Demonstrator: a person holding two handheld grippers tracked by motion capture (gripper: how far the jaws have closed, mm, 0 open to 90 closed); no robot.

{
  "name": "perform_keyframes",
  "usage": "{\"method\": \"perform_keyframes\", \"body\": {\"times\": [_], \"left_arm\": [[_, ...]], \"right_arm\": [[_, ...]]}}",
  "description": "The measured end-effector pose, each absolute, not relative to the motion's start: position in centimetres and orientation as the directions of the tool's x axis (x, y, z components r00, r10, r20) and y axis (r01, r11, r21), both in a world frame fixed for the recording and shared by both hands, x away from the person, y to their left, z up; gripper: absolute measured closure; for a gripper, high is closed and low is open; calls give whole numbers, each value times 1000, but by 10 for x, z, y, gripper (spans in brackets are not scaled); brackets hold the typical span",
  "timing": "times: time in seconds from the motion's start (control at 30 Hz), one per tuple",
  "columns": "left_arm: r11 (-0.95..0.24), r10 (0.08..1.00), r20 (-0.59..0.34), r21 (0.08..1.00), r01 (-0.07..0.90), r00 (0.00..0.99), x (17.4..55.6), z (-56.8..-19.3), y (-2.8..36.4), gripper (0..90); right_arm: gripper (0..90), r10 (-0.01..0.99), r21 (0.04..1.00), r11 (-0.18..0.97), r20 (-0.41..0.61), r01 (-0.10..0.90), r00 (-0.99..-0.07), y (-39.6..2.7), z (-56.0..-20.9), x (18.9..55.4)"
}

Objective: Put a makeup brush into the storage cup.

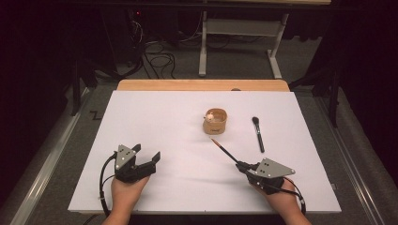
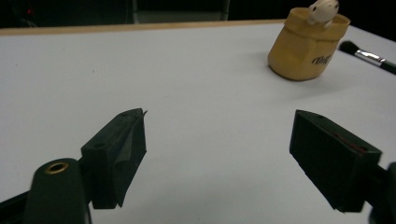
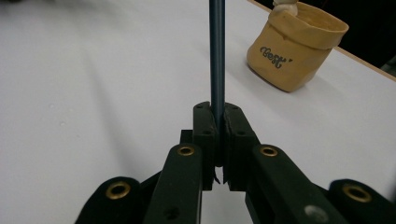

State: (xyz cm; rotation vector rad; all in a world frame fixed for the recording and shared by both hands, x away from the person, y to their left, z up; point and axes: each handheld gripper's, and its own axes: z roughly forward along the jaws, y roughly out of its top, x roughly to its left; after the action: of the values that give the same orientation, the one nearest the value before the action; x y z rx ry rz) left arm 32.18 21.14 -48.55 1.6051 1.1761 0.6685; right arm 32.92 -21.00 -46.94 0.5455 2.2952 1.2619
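Dark room, white counter [image 1: 155,117] on a wooden base. Right gripper [image 1: 240,165] is clamped on a slim paintbrush [image 1: 224,150], tip angled toward the tan pot [image 1: 216,121], probably for insertion. Left gripper [image 1: 146,154] rests with jaws apart, holding nothing. A makeup brush [image 1: 257,133] lies beside the pot.

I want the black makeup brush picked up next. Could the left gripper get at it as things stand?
Probably, but awkwardly. The left gripper is open and empty, yet the makeup brush lies on the far right, past the yellow cup and the thin brush held by the right gripper.
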Motion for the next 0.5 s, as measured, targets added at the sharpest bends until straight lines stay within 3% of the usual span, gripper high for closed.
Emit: {"method": "perform_keyframes", "body": {"times": [0.3,0.5], "left_arm": [[-28,911,-125,932,362,392,320,-485,210,179],[-23,909,-130,934,358,397,319,-485,210,174]], "right_arm": [[870,564,897,425,-159,120,-810,-209,-469,328],[870,631,929,343,-120,137,-767,-215,-469,329]]}}
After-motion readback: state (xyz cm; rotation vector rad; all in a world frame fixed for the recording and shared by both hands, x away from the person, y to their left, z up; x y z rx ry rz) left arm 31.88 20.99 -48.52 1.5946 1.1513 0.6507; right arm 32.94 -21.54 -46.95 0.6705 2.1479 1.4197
